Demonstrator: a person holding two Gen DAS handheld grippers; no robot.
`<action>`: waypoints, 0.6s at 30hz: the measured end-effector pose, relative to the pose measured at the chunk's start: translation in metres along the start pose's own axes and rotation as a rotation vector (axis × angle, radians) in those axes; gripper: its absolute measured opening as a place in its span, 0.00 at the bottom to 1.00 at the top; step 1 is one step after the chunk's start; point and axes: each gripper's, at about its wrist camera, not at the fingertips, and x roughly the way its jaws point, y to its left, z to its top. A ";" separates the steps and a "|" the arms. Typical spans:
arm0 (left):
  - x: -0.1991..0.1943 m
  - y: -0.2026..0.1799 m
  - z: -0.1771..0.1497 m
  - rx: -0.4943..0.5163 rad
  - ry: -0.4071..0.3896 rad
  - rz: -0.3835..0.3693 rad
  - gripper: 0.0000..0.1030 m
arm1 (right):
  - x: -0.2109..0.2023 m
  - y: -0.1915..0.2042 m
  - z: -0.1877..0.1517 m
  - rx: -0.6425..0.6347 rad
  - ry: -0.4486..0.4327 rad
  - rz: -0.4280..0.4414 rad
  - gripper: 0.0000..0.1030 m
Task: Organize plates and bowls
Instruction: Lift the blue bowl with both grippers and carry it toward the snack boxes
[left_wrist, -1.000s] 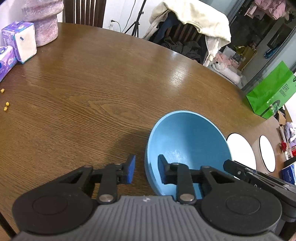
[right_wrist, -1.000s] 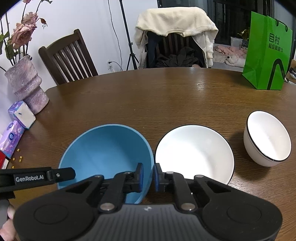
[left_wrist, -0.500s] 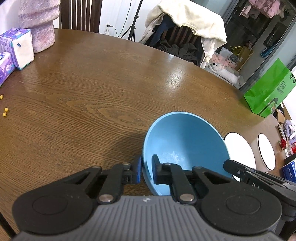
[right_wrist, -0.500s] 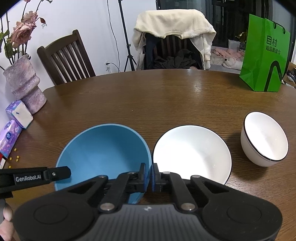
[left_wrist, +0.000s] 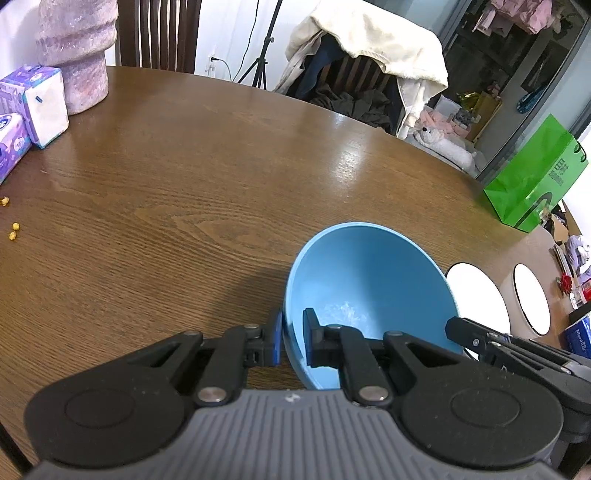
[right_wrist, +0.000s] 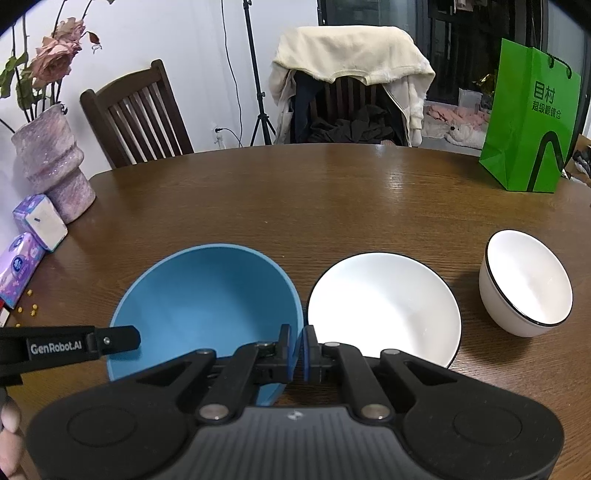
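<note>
A large blue bowl (left_wrist: 369, 288) (right_wrist: 207, 306) sits near the front of the brown wooden table (left_wrist: 203, 177). My left gripper (left_wrist: 291, 341) is shut on the bowl's left rim, one pad outside and one inside. On the bowl's right rim my right gripper (right_wrist: 298, 350) is shut too, its pads pinching the wall. Right of the blue bowl lies a wide white bowl (right_wrist: 384, 306) (left_wrist: 476, 295) with a thin dark rim. A smaller, deeper white bowl (right_wrist: 526, 282) (left_wrist: 532, 293) stands further right.
A pink vase (right_wrist: 51, 170) (left_wrist: 75, 51) and tissue packs (right_wrist: 38, 221) (left_wrist: 37, 103) stand at the table's left. Yellow crumbs (left_wrist: 13, 229) lie near the left edge. A green paper bag (right_wrist: 528, 122) stands at the back right. Chairs stand behind the table.
Both grippers closed onto the blue bowl's rim: the left pads came together from a wide gap, the right pads from a narrow one. The bowl and hands stayed where they were.
</note>
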 end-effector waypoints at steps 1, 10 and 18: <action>-0.002 0.000 -0.001 0.002 -0.006 0.000 0.12 | 0.000 0.000 0.000 0.000 -0.001 0.001 0.05; -0.026 0.002 -0.007 0.005 -0.069 -0.005 0.12 | -0.011 0.002 -0.002 -0.011 -0.023 0.019 0.05; -0.054 0.011 -0.020 -0.013 -0.115 -0.002 0.12 | -0.030 0.010 -0.005 -0.027 -0.058 0.053 0.05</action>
